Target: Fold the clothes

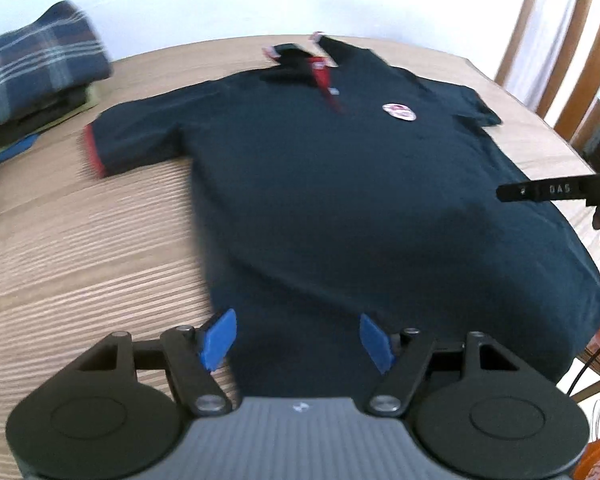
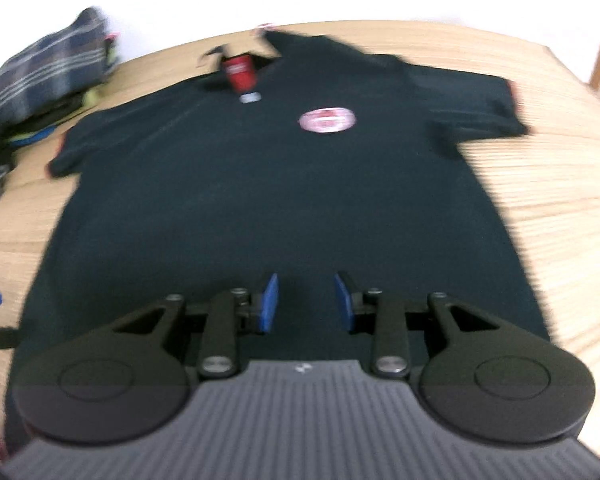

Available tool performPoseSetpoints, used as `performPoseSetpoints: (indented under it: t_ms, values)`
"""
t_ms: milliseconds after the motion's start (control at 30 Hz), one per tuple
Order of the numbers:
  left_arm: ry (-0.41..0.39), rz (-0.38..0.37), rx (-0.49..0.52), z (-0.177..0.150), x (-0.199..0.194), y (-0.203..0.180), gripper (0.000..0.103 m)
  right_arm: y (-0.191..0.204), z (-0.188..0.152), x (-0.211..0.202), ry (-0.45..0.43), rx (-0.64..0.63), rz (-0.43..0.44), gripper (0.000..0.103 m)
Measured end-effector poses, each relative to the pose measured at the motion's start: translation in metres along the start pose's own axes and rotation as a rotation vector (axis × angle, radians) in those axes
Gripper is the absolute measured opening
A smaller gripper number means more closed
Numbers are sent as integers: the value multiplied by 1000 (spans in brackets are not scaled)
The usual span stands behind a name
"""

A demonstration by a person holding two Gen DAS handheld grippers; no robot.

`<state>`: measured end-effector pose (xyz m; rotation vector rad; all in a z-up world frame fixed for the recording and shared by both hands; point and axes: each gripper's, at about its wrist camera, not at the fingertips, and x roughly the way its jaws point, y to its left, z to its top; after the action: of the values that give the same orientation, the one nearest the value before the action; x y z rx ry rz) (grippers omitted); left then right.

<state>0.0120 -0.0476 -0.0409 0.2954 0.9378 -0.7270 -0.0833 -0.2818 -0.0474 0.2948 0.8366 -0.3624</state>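
Lying flat on the table (image 2: 560, 208), the polo shirt (image 2: 268, 200) stretches ahead of each empty, parted hand-held gripper (image 2: 306, 302).

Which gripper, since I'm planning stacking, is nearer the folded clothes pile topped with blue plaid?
Left. The left gripper hovers at the dark polo shirt's hem corner on the pile's side; the right gripper is over the hem farther away.

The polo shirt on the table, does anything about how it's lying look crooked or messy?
Mostly fine: the dark polo shirt lies spread flat, front up, on the wooden table. Its collar is the odd spot, lying open and uneven with the red lining showing. The pile of clothes at far left looks loosely stacked.
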Motion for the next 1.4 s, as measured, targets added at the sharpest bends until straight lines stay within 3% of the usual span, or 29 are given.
performPoseSetpoints:
  t_ms: [100, 200, 233, 333, 433, 600, 767, 900, 1133, 1233, 1300, 1400]
  values:
    - [4, 7, 6, 5, 12, -29, 71, -32, -11, 0, 20, -12, 3, 34]
    - [21, 47, -11, 9, 28, -64, 71, -56, -28, 6, 68, -110, -17, 34]
    - [28, 65, -22, 10, 33, -76, 71, -65, -34, 6, 59, -139, -13, 40]
    - [44, 141, -86, 10, 44, -118, 71, -102, -43, 3, 12, -177, 55, 51]
    - [39, 190, -157, 9, 50, -168, 71, -141, -48, -9, 10, -232, 129, 51]
    - [49, 162, -176, 13, 48, -246, 70, -194, -63, -49, 53, -225, 202, 51]
    - [48, 120, -125, 8, 46, -290, 71, -221, -90, -74, 163, -178, 294, 51]
    - [58, 94, -129, -3, 47, -299, 70, -236, -112, -84, 246, -42, 365, 51]
    - [48, 73, -63, -32, 35, -321, 70, -244, -135, -63, 331, 151, 495, 53]
    - [32, 73, -11, -40, 27, -334, 70, -245, -139, -56, 332, 238, 566, 46]
    - [14, 71, 10, -45, 20, -340, 71, -245, -140, -58, 307, 274, 584, 10]
    - [-34, 101, 52, -53, 10, -349, 71, -245, -135, -73, 234, 281, 614, 10]
